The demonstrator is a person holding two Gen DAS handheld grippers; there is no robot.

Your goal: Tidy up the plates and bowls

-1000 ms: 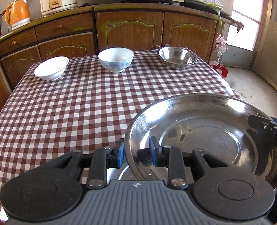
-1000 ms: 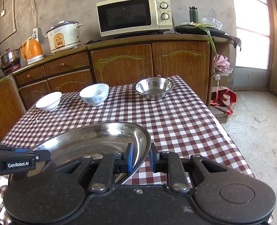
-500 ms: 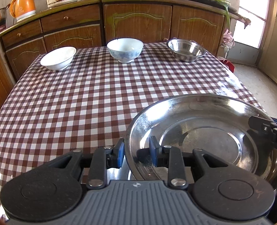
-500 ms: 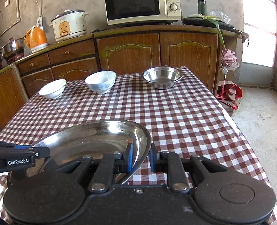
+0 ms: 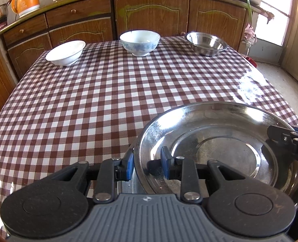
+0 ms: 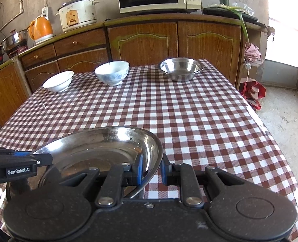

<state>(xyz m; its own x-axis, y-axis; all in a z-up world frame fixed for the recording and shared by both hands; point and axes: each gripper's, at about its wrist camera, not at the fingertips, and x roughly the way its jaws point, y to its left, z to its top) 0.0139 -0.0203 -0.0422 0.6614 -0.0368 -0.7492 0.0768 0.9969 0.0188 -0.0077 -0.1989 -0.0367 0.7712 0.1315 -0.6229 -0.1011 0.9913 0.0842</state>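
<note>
Where the checked tablecloth (image 5: 100, 104) meets its near edge, we hold a round, shallow stainless-steel plate (image 5: 219, 147) hollow side up, near level, with no long axis. Our left gripper (image 5: 146, 163) and right gripper (image 6: 151, 168) each clamp opposite rims. Beyond stand a white bowl (image 5: 65, 52), blue-patterned bowl (image 5: 140, 42) and steel bowl (image 5: 206, 43), well apart.

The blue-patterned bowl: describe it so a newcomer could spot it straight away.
Find the table with the red-and-white checked cloth and look along its far edge, nearest the wooden cabinets, where three bowls stand in a row. The blue-patterned bowl is the middle one. It is taller than the plain white bowl on its left, and ceramic, unlike the steel bowl on its right.
</note>
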